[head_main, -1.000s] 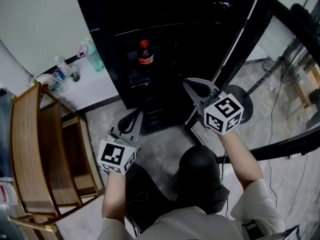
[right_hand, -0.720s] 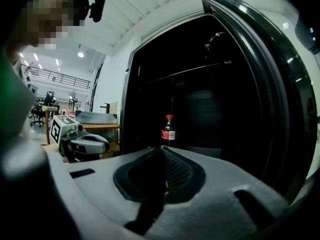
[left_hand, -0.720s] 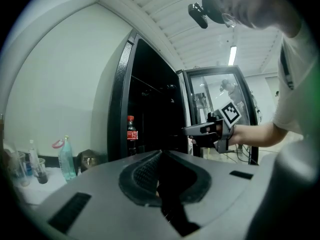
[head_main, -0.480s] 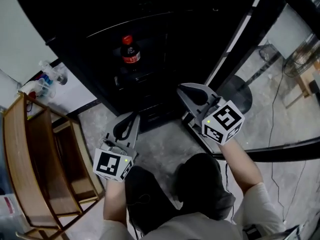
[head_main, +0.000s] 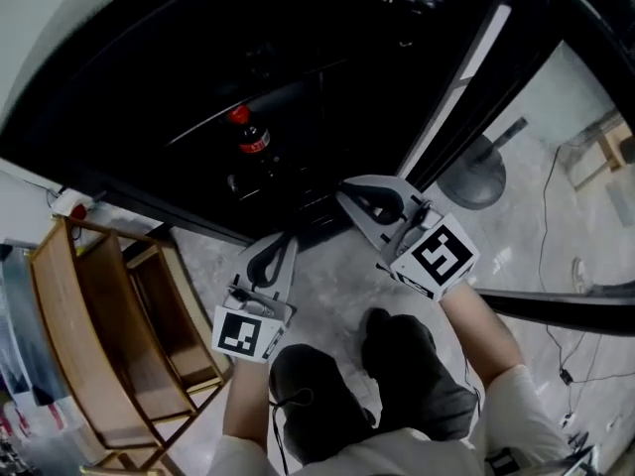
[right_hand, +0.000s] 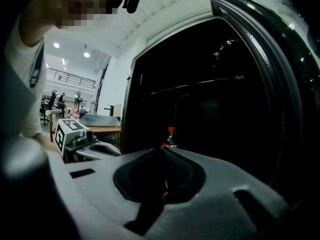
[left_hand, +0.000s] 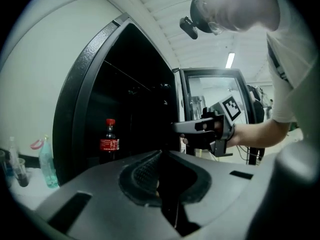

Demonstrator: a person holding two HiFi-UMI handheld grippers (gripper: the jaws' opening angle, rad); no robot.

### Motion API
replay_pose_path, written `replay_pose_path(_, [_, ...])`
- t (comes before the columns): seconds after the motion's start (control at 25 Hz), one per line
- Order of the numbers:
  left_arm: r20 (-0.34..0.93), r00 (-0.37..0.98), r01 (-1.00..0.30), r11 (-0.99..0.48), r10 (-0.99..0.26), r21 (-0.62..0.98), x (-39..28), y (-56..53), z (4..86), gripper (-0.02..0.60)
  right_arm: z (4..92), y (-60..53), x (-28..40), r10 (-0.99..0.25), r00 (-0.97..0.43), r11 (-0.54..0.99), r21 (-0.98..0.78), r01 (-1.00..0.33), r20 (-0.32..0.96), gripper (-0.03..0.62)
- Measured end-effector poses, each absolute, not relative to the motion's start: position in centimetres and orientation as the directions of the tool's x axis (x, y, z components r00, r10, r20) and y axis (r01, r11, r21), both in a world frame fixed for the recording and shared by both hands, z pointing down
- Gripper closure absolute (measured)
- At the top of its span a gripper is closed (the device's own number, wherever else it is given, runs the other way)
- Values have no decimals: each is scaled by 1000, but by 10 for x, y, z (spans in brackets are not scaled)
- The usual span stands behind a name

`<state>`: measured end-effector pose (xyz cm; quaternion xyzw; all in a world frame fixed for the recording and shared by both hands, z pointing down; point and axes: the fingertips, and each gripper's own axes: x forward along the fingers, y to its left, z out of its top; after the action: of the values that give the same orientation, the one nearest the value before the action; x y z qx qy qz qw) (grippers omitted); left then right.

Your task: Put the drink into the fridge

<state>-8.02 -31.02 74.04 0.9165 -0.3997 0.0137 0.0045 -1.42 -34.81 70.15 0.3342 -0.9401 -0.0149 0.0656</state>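
A cola bottle with a red cap stands upright on a shelf inside the open black fridge. It shows too in the left gripper view as the bottle and, small and far, in the right gripper view as the bottle. My left gripper is shut and empty, low in front of the fridge, short of the bottle. My right gripper is also shut and empty, to the right near the fridge opening. Nothing is between either pair of jaws.
The fridge door stands open to the right. A wooden shelf unit is at the left on the floor. A round fan base sits right of the door. A green bottle stands on a white counter left of the fridge.
The head camera has swung, so the fridge fills more of the view. Both grippers stay shut and empty in front of it. The bottle remains on its shelf.
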Motion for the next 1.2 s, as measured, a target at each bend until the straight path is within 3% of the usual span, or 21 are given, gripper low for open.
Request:
replay_pose_path(0.48, [156,596,-803,-588,-788,98,-106,-282,605,572,584,-304,-1,-632,-751,748,-102,-655,192,598])
replay_pose_path(0.96, [187,603,-796,-599,-775,85,-119,-193,404,572,425,-227,5,-634,-698,721,-71,-689,332,597])
replay_pose_path(1.2, [224,620,-785,-601,-752,152,-126,-129,349,572,366,-165,-5,-651,-665,697,-58,-715,367,597])
